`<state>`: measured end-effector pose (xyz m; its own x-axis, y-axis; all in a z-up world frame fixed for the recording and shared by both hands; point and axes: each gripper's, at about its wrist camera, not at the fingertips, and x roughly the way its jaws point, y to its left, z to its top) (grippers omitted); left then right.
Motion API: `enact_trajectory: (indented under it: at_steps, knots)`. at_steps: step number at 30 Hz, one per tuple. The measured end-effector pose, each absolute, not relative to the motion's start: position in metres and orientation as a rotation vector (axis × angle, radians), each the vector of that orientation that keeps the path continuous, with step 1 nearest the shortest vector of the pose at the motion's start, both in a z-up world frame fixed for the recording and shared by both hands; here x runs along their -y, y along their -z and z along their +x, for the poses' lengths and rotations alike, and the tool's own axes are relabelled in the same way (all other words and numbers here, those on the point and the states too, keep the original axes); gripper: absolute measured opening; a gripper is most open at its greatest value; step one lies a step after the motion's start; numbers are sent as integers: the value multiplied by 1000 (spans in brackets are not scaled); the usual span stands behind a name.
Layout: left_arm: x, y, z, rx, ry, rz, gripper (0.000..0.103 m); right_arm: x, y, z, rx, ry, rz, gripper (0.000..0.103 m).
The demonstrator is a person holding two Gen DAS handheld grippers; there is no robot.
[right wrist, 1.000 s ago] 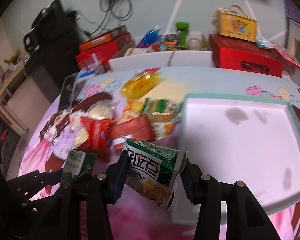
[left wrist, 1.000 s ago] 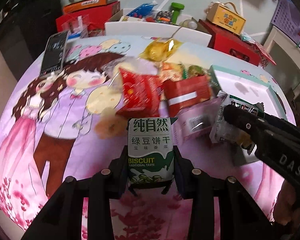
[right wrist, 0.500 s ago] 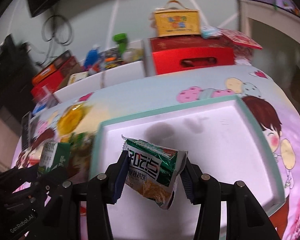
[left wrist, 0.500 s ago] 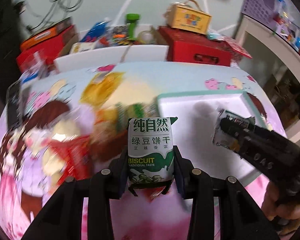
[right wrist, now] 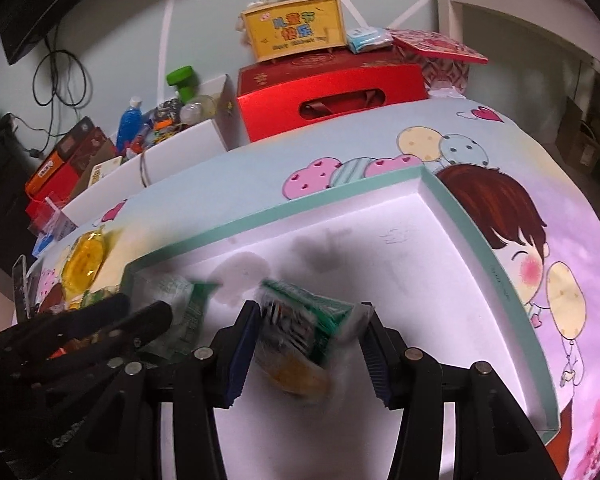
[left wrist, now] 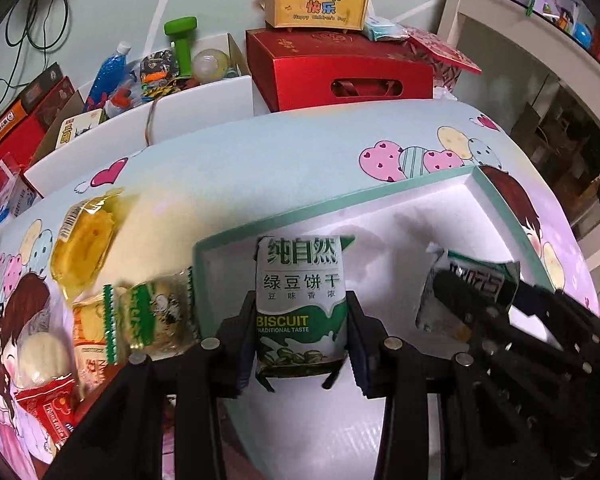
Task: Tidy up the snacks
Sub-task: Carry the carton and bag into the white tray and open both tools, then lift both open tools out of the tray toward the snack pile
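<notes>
Through the left wrist camera I see my left hand-held gripper clamped on a green-and-white biscuit packet, held upright at the lower centre of the frame, over the near left corner of the white tray with the mint-green rim. At the right edge my right hand-held gripper reaches over the same tray with a green snack bag between its fingers. Left of the tray, loose snacks lie on the cartoon-printed table: a yellow packet, a clear green-edged packet touching the tray's wall, and a red packet at the lower left. Through the right wrist camera the snack bag is blurred and tilted at the lower centre; the right hand-held gripper stands spread, its right finger apart from the bag, and I cannot tell whether the left one touches. The left hand-held gripper enters at the lower left with the biscuit packet.
</notes>
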<state>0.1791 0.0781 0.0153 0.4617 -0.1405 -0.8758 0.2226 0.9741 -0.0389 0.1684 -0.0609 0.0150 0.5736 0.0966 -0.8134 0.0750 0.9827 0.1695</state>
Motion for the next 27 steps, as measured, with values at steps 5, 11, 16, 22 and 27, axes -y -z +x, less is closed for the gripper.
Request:
enact_trajectory:
  at_steps: [5, 11, 16, 22, 27]
  knots:
    - [-84, -21, 178, -1061, 182, 73, 63, 64, -21, 164, -960, 1, 190, 54]
    - [-95, -34, 169, -1038, 162, 33, 74, 59, -32, 156, -945, 5, 150, 64]
    - [-104, -36, 165, -1030, 119, 25, 83, 60, -33, 155, -951, 43, 122, 69]
    - [-115, -29, 165, -1025, 40, 58, 91, 61, -28, 157, -957, 66, 108, 84]
    - [-124, -26, 163, -1014, 3, 51, 95, 64, -27, 157, -962, 96, 108, 101]
